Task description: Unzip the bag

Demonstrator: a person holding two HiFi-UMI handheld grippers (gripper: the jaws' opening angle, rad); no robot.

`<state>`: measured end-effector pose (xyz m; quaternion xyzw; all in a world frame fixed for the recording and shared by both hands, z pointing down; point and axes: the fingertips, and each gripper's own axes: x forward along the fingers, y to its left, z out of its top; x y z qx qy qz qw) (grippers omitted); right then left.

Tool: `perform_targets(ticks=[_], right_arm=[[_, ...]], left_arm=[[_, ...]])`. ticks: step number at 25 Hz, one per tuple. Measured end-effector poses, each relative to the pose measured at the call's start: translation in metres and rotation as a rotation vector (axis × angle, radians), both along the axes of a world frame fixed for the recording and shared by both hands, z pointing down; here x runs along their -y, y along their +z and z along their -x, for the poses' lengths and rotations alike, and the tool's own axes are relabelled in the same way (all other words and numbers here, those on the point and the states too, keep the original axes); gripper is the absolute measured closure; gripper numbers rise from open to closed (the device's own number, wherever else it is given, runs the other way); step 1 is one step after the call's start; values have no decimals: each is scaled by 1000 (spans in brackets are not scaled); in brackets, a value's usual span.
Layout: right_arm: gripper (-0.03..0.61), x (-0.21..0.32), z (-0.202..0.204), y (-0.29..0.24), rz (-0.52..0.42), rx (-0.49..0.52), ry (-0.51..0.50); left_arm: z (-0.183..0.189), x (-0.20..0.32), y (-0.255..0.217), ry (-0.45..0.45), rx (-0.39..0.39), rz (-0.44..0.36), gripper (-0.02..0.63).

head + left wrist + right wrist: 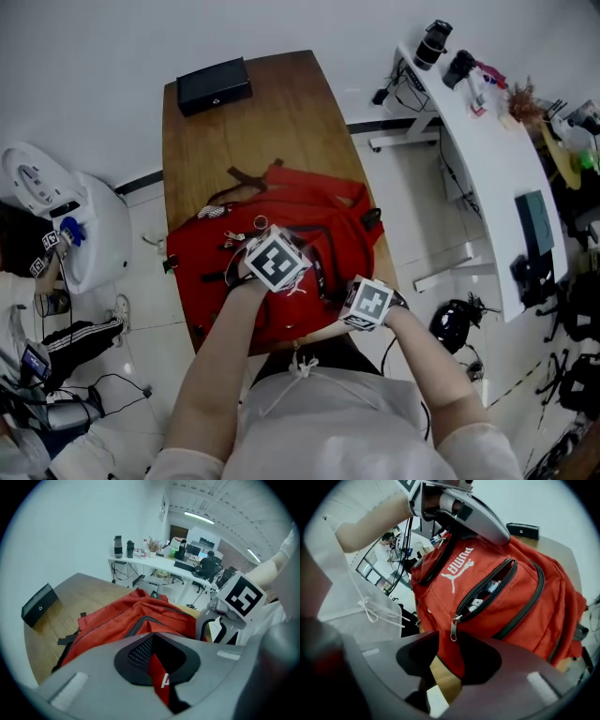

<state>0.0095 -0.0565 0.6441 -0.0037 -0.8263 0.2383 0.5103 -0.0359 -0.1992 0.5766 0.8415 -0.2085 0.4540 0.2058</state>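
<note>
A red backpack (300,225) with a white logo (459,569) lies on the wooden table (281,112). Its front pocket zipper (487,590) gapes, with pale items showing inside. The metal zipper pull (453,631) hangs free at the near end, just above my right gripper (450,660). That gripper's jaws stand apart, with the bag's lower corner and bare table showing between them. My left gripper (157,670) is shut on a strip of red bag fabric with a white mark, at the bag's near top (275,260). The right gripper (367,303) sits at the bag's near right.
A black box (214,84) rests at the table's far end. A white desk (487,141) with bottles and gear runs along the right. A white machine (56,216) stands on the floor to the left. Cables lie on the floor.
</note>
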Motion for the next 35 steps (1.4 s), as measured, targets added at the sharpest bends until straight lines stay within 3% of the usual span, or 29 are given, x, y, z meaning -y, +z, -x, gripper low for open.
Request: perform_targets(ticks=[2,4,6,9,12,15,20,24,28,32,35], right_arm=[[395,-2,-3,-6,-8,21,46],[396,6,-6,-19,-54,70,123],[429,22,-6,-44,-122,158,218],[550,47,-8,-100,-240,339,359],[572,61,-13,-154,-394,475,439],[572,52,-16,-191,-518,555,455],[572,2,-19,-227,-633,670,446],[572,-54,-26,-243,-719,715,409],[572,-104,-32,-244,-710,761,387],[572,-139,-37,-245,-721,805,374],[572,-152,-40,-251,-753,825,384]], left_arm=[[-1,-2,-9,-12,-53,-24,607],[0,-8,-22,-19,-94,-53,607],[5,-14,-42,-37,-122,-116,607],[14,-29,-80,-93,-176,-235,607],[23,-57,-123,-157,-249,-365,607],[28,-92,-158,-217,-315,-499,607],[29,-157,-189,-345,-384,-654,607],[11,-216,-211,-411,-508,-769,607],[-10,-267,-208,-381,-473,-859,607],[-18,-303,-215,-463,-543,-899,607],[-13,-317,-221,-519,-544,-944,607]])
